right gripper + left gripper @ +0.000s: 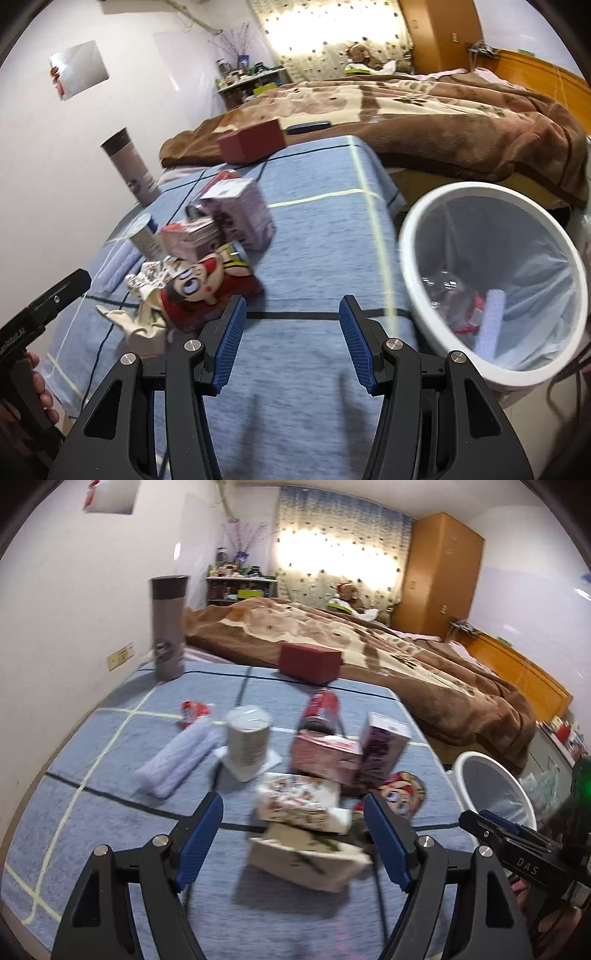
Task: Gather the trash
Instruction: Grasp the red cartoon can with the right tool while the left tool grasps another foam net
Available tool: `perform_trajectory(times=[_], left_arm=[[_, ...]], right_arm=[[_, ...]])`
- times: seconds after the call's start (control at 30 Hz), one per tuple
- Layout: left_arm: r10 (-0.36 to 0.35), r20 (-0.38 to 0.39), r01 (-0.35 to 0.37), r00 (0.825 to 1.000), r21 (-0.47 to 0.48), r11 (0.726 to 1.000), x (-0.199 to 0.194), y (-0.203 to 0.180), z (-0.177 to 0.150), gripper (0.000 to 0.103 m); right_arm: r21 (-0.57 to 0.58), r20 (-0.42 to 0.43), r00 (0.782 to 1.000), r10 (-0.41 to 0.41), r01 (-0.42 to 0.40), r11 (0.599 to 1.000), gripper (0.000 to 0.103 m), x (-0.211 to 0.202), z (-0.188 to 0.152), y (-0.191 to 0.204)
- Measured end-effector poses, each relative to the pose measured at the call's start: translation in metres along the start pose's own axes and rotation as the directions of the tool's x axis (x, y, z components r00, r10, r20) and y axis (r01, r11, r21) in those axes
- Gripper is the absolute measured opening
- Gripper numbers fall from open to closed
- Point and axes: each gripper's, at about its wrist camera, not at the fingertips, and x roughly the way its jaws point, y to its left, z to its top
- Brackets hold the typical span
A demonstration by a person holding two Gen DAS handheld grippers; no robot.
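A pile of trash lies on the blue checked tablecloth (110,760): crumpled printed paper (299,801), a beige wrapper (306,860), a pink carton (325,757), a purple carton (380,746), a red can (321,709) and a cartoon-face packet (207,288). My left gripper (293,842) is open, its jaws either side of the crumpled paper and beige wrapper. My right gripper (291,343) is open and empty above bare cloth, left of the white bin (417,295), which holds some trash in a clear liner.
A grey tumbler (168,627), a dark red box (310,662), a paper cup (247,738), a folded lilac cloth (181,760) and a red wrapper (194,712) stand on the table. A bed with a brown blanket (406,657) lies behind.
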Motion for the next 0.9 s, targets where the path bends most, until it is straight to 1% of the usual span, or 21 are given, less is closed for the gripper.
perform_trajectory(times=[0.13, 0.2, 0.27, 0.37, 0.43, 0.47, 0.53, 0.6, 0.67, 0.77, 0.9], left_arm=[[0.017, -0.012, -0.018, 1.0, -0.03, 0.999, 0.001, 0.021, -0.002, 0.08], [0.014, -0.024, -0.015, 1.0, -0.042, 0.999, 0.002, 0.032, -0.003, 0.08], [0.006, -0.035, -0.007, 0.999, -0.053, 0.999, 0.004, 0.041, -0.003, 0.08], [0.024, -0.053, -0.028, 0.998, -0.064, 0.998, 0.007, 0.054, -0.001, 0.08], [0.019, -0.057, -0.022, 0.998, -0.068, 0.997, 0.009, 0.062, 0.0, 0.08], [0.008, -0.06, -0.013, 0.998, -0.076, 0.997, 0.01, 0.067, 0.001, 0.08], [0.019, -0.052, -0.024, 0.998, -0.093, 0.995, 0.009, 0.076, 0.004, 0.08], [0.03, -0.049, -0.034, 0.998, -0.079, 0.996, 0.011, 0.082, 0.006, 0.08], [0.026, -0.062, -0.03, 0.998, -0.073, 0.997, 0.015, 0.087, 0.008, 0.08], [0.037, -0.078, -0.042, 0.996, -0.066, 0.997, 0.021, 0.093, 0.01, 0.08], [0.034, -0.093, -0.041, 0.995, -0.075, 0.996, 0.029, 0.099, 0.012, 0.08]], right_arm=[[0.008, -0.025, 0.999, 0.028, -0.028, 1.0, 0.054, 0.01, 0.001, 0.013], [0.017, -0.037, 0.998, 0.046, -0.045, 0.999, 0.054, 0.016, 0.003, 0.018], [0.053, -0.025, 0.996, 0.089, -0.088, 0.995, 0.054, 0.019, 0.005, 0.021], [0.106, -0.063, 0.99, 0.127, -0.12, 0.987, 0.054, 0.031, 0.007, 0.024], [0.122, -0.089, 0.989, 0.122, -0.111, 0.986, 0.055, 0.037, 0.008, 0.027], [0.138, -0.085, 0.987, 0.134, -0.121, 0.983, 0.056, 0.038, 0.008, 0.028], [0.146, -0.084, 0.988, 0.132, -0.119, 0.982, 0.056, 0.042, 0.01, 0.032], [0.14, -0.084, 0.99, 0.117, -0.104, 0.985, 0.058, 0.045, 0.014, 0.038], [0.137, -0.089, 0.991, 0.098, -0.085, 0.987, 0.06, 0.049, 0.019, 0.042], [0.153, -0.094, 0.992, 0.088, -0.072, 0.986, 0.06, 0.054, 0.024, 0.045], [0.153, -0.114, 0.991, 0.066, -0.048, 0.987, 0.06, 0.064, 0.03, 0.051]])
